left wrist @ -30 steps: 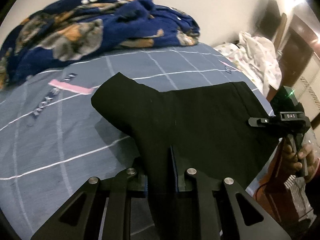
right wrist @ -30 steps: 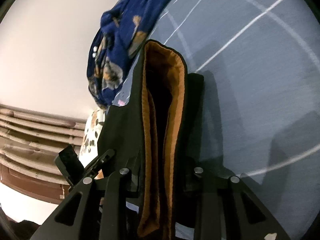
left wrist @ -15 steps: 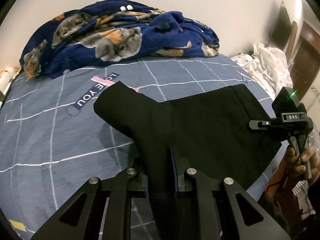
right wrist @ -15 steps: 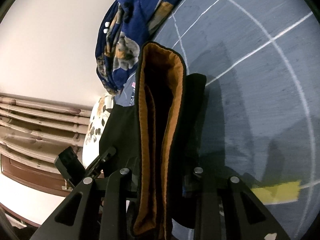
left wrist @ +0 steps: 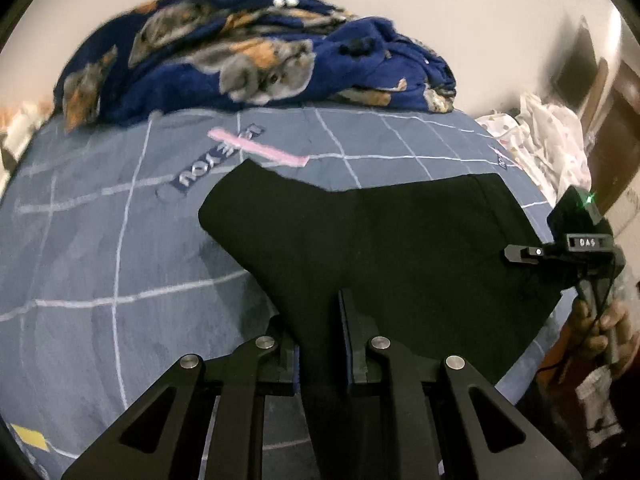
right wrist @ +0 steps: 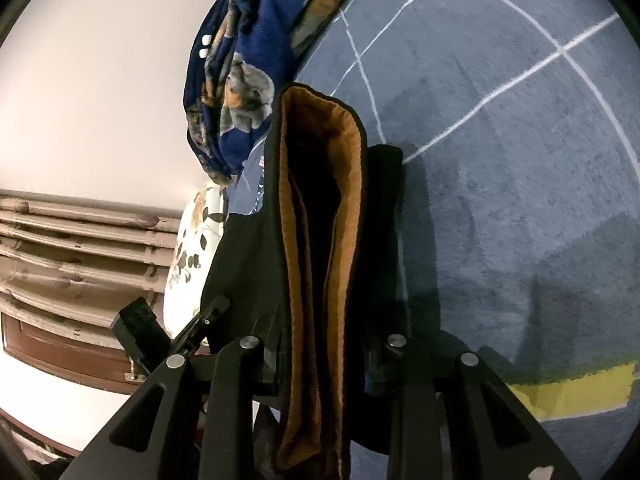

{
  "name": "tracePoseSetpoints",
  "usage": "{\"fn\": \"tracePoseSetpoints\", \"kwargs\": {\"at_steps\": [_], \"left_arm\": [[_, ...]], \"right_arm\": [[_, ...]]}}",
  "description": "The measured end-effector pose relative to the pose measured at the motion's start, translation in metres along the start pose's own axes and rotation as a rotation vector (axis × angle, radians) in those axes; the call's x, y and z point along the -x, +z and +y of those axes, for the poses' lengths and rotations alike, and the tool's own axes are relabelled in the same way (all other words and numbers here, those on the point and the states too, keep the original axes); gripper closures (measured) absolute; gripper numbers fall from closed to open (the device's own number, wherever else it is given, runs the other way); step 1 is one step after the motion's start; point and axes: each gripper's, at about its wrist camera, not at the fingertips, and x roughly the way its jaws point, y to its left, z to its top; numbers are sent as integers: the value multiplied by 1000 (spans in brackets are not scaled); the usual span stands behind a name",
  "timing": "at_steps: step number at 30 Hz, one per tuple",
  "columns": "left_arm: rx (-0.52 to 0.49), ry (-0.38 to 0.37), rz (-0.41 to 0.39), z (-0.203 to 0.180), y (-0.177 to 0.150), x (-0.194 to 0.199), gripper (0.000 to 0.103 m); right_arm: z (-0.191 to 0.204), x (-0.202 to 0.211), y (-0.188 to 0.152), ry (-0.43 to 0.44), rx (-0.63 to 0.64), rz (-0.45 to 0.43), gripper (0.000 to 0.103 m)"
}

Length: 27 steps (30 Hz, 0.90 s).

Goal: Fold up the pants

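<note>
The black pants [left wrist: 392,240] lie spread on the bed [left wrist: 100,264], one edge reaching the bed's right side. The left claw [left wrist: 322,344] pinches a narrow fold of them; the right claw [right wrist: 320,344] grips the orange-lined waistband [right wrist: 320,200]. Bare sheet stays open leftward, below the blue cat blanket [left wrist: 248,52].
</note>
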Motion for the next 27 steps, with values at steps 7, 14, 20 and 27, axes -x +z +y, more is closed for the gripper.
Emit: {"fn": "tracePoseSetpoints", "kwargs": {"at_steps": [7, 14, 20, 27], "left_arm": [[174, -59, 27, 52, -4, 4, 69], [260, -164, 86, 87, -12, -2, 64], [205, -266, 180, 70, -17, -27, 50], [304, -511, 258, 64, -17, -46, 39]], "right_arm": [[-3, -1, 0, -9, -9, 3, 76], [-11, -1, -1, 4, -29, 5, 76], [-12, -3, 0, 4, -16, 14, 74], [-4, -7, 6, -48, 56, 58, 73]]}}
